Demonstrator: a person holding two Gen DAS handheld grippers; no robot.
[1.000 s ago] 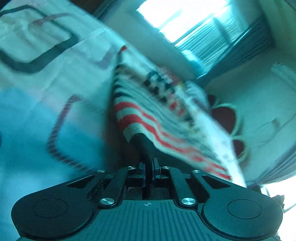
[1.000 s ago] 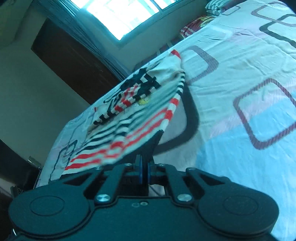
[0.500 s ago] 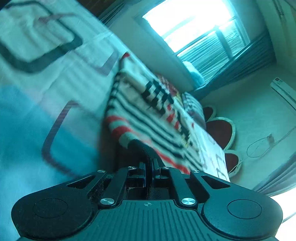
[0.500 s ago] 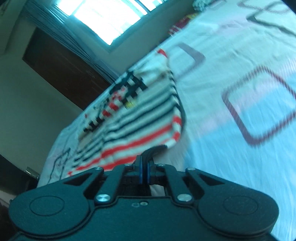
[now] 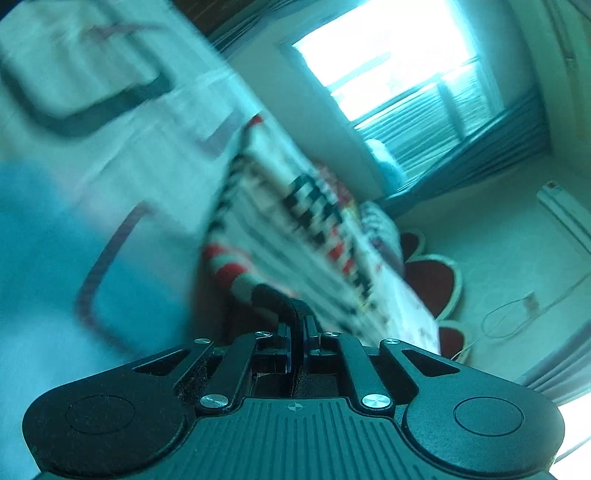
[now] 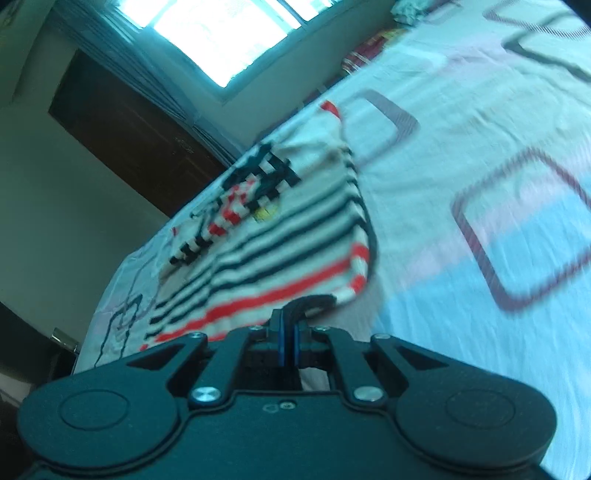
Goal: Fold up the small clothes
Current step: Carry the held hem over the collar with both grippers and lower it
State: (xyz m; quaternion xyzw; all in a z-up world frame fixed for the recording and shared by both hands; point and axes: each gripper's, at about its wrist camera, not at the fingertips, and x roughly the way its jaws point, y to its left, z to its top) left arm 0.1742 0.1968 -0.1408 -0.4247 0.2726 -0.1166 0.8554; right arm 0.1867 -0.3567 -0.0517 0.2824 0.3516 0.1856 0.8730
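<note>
Red, black and white stripes run across the small garment [image 6: 280, 236], a knitted top with a checked black-and-red motif on its front, which lies spread on the bedsheet [image 6: 461, 192] with its near hem lifted. The right gripper [image 6: 308, 304] has its fingers pressed together on the hem at the corner nearest it, where a red band curls over the black fingertips. The left gripper [image 5: 275, 299] is likewise pinched tight on the opposite corner of the same hem; in the left wrist view the garment [image 5: 291, 236] stretches away from the closed fingers toward the far edge of the bed (motion blur softens the stripes here, so finer detail of the fabric cannot be made out). Between the two grips the hem is held off the sheet while the upper part of the top, with its red-trimmed collar end, rests on the bed.

The bedsheet [image 5: 74, 155] is pale, white and light blue, printed with large rounded squares outlined in dark grey and maroon. A bright window [image 6: 221, 33] with blue curtains sits behind the bed, beside a dark wooden door [image 6: 122, 136]. In the left wrist view a red scalloped headboard [image 5: 432, 284] stands against the wall past the end of the garment, and a thin cable [image 5: 517, 310] loops on that wall.
</note>
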